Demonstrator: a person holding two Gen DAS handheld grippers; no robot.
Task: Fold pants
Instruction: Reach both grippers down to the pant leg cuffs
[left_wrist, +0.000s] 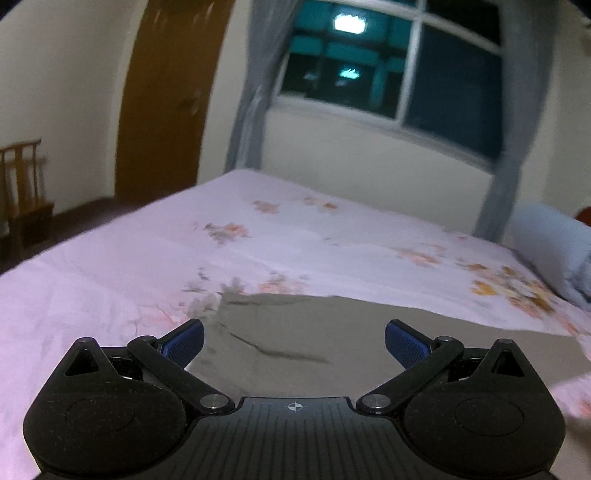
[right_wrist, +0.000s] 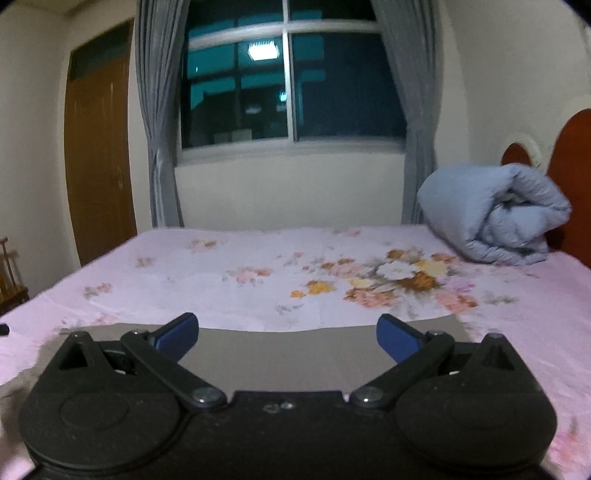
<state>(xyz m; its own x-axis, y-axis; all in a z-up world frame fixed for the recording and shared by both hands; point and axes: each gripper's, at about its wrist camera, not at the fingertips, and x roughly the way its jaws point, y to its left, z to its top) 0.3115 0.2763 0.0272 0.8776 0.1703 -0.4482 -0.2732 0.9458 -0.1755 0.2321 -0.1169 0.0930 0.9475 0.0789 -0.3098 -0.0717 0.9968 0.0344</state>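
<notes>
Both grippers, left (left_wrist: 293, 341) and right (right_wrist: 287, 338), are held released above flat grey pants (right_wrist: 280, 354); folding is judged barely begun

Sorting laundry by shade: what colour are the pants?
Plain grey pants, clearest in the right wrist view.

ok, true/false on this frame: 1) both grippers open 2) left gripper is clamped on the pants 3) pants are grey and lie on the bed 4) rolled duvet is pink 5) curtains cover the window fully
1) True: left gripper and right gripper both stand open.
2) False: it grips nothing; its jaws stand apart over the pants.
3) True: grey, on the floral bed sheet.
4) False: the duvet is light blue.
5) False: the curtains hang at the sides; the window is uncovered.
</notes>
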